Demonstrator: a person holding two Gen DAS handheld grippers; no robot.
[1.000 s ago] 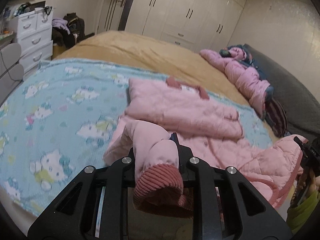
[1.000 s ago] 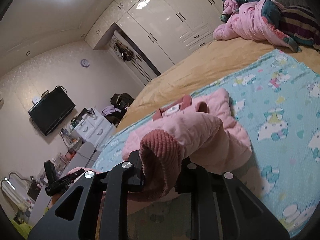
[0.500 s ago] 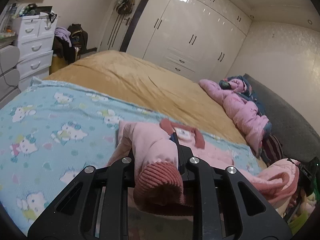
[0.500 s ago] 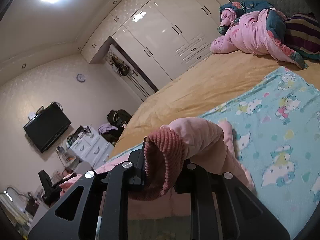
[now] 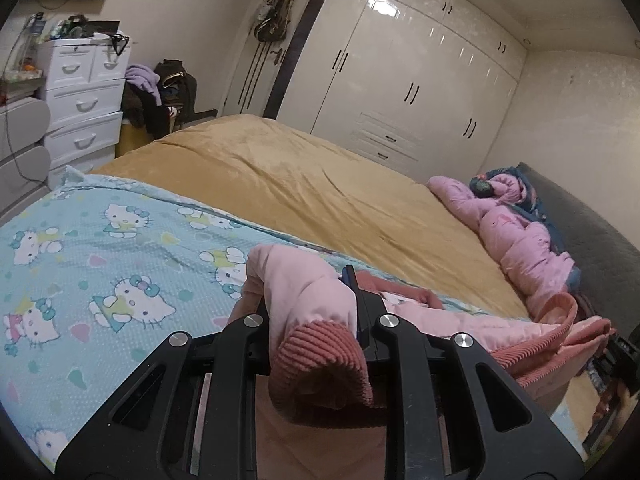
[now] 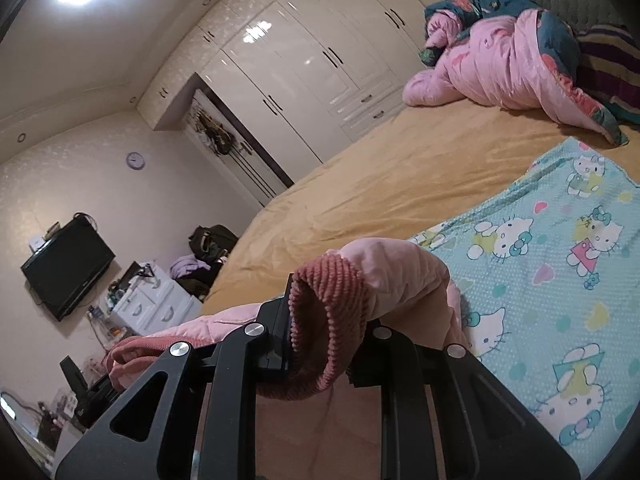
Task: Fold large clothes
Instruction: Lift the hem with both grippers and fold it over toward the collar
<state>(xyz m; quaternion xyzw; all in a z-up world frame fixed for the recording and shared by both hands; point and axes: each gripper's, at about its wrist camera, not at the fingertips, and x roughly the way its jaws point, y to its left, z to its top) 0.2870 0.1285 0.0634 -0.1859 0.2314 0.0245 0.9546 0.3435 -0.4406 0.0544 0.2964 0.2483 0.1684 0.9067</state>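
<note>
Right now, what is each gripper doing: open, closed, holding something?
Left gripper: closed on a ribbed cuff of the pink jacket.
Right gripper: closed on the jacket's other cuff.

I count two grippers, the left gripper point(image 5: 312, 312) and the right gripper point(image 6: 324, 320), each closed on one ribbed cuff point(image 5: 320, 356) of the one pink jacket point(image 5: 460, 332) low in the frame. One cartoon-cat blanket point(image 5: 100, 272) lies on one mustard bedspread point(image 5: 320, 192). At upper right of the right wrist view I see one heap of bedding point(image 6: 512, 56). One wall clock point(image 6: 135, 159), one television point(image 6: 66, 264) and one white drawer chest point(image 5: 86, 96) complete my count.
</note>
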